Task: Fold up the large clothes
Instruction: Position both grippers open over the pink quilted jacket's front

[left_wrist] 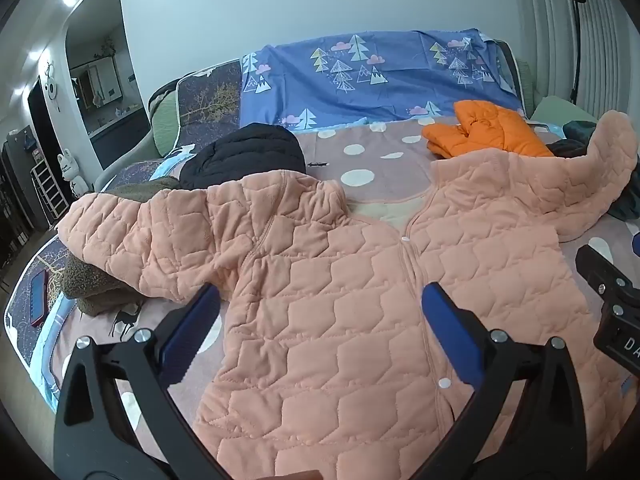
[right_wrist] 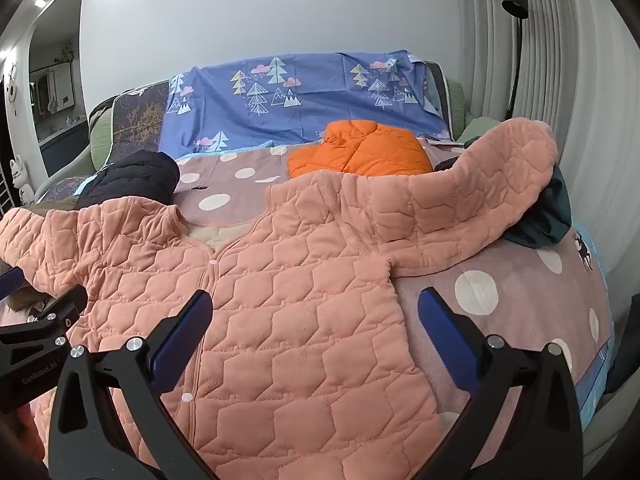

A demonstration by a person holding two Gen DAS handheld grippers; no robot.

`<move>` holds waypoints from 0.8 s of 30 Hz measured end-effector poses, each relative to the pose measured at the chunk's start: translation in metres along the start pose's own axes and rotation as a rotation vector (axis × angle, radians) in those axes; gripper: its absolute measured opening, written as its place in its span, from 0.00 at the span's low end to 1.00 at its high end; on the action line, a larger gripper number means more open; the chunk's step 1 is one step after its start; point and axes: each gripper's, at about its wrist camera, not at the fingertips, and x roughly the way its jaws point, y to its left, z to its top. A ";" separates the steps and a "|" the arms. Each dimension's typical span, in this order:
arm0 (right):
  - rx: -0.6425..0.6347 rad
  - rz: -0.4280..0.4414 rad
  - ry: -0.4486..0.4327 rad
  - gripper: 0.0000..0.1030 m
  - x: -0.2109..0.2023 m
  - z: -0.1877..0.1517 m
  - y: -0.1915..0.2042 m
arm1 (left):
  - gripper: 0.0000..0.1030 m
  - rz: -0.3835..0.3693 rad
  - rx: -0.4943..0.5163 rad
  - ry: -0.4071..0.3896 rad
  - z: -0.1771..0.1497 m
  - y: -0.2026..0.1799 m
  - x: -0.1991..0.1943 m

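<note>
A peach quilted jacket (left_wrist: 340,280) lies face up and buttoned on the bed, sleeves spread to both sides; it also shows in the right wrist view (right_wrist: 288,300). My left gripper (left_wrist: 320,300) is open and empty, hovering over the jacket's left half. My right gripper (right_wrist: 316,308) is open and empty over the jacket's right side edge, below the right sleeve (right_wrist: 480,208). The right gripper's body shows at the right edge of the left wrist view (left_wrist: 612,300).
The bed has a pink polka-dot blanket (right_wrist: 500,300). A folded orange garment (left_wrist: 488,132) lies at the back, a black jacket (left_wrist: 248,156) at back left, a brown fleece (left_wrist: 92,284) under the left sleeve, dark clothes (right_wrist: 548,216) at right. A phone (left_wrist: 38,296) lies at the bed's left edge.
</note>
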 end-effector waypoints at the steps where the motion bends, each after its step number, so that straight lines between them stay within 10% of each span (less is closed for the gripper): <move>1: -0.002 0.000 0.003 0.99 0.000 0.000 0.001 | 0.98 -0.006 -0.004 0.007 0.000 0.000 0.000; 24: 0.001 -0.009 0.002 0.99 -0.005 0.003 0.003 | 0.98 -0.029 -0.045 -0.109 0.000 0.005 -0.012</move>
